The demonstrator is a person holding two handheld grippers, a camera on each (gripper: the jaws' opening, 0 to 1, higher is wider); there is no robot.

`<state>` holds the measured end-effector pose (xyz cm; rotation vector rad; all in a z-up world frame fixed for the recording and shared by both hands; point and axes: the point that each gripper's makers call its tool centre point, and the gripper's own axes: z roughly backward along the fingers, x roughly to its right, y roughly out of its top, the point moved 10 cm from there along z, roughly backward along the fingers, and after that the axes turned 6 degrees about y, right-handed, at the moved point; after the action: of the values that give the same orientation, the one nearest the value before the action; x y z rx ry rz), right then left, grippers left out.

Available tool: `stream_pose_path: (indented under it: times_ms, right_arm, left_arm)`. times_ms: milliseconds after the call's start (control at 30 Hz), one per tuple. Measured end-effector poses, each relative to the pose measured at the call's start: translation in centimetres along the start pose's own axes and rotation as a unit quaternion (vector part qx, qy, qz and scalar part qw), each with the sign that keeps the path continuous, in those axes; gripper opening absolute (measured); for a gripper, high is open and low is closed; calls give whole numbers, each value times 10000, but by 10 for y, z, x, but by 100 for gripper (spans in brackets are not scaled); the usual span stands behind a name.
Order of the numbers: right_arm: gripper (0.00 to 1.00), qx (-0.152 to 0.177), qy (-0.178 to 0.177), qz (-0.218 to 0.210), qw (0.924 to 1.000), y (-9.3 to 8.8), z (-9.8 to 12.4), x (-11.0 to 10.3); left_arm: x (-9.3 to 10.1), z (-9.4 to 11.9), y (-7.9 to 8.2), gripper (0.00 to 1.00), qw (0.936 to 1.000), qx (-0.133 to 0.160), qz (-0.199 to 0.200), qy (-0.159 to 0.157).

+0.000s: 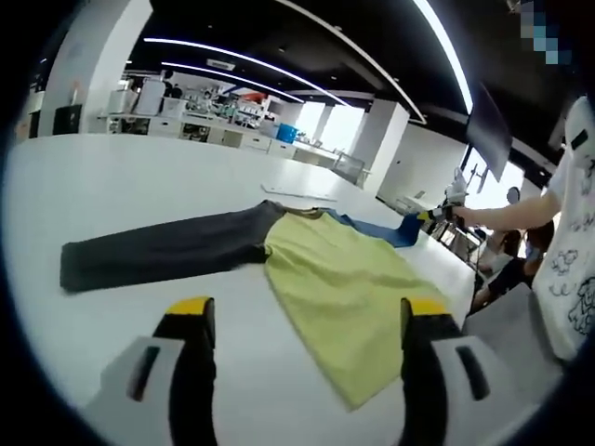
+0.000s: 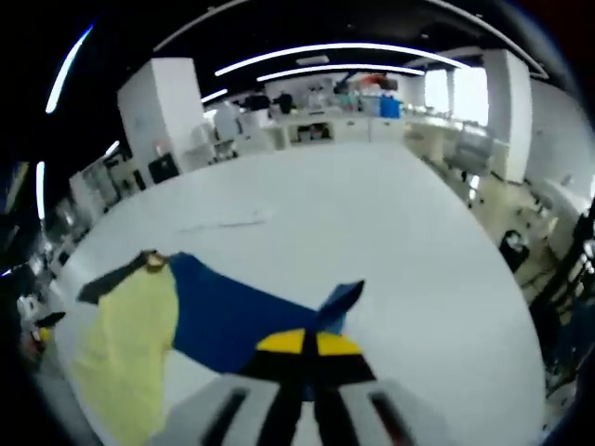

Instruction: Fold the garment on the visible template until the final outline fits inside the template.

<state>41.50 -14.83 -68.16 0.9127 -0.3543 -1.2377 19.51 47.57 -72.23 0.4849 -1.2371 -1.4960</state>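
Observation:
A garment lies flat on the white table (image 1: 121,177). Its body is yellow-green (image 1: 339,288), with one dark grey sleeve (image 1: 158,251) stretched left and one blue sleeve (image 1: 381,229) reaching to the far right. My left gripper (image 1: 309,316) hovers open over the table just short of the yellow hem, with nothing between its jaws. In the right gripper view, my right gripper (image 2: 305,348) is shut on the blue sleeve (image 2: 232,316) at its cuff, which pokes up past the yellow tips. The yellow body (image 2: 130,334) lies to the left. The right gripper (image 1: 435,216) also appears at the sleeve's end.
A person in a white patterned shirt (image 1: 576,260) stands at the table's right edge, arm stretched over it. A thin pale strip (image 1: 297,193) lies on the table beyond the garment. Benches and equipment (image 1: 214,116) line the back of the room.

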Motion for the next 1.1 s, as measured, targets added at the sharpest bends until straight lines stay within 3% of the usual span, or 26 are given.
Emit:
stream_pose_path:
  times_ms: [167,200,467,867,1100]
  right_arm:
    - [0,18,447,-19,9990,15,-19,-25]
    - [0,31,528,-3,9986,16,-21,-38]
    - [0,61,1163,99,9931,29,-41,-92]
    - [0,-19,2118,-20,9773,49,-92,-162]
    - [0,-95,2506,109,9680,54,-116,-204]
  left_arm:
    - [-9,-2,2,79,9997,-103,-230,-61]
    - [-9,-2,2,79,9996,-114,-259,-91]
    - [-2,5,-5,78,9992,-164,-335,-141]
    - [8,7,-9,76,9995,-132,-261,-115]
    - [11,6,-10,76,9994,-146,-257,-181]
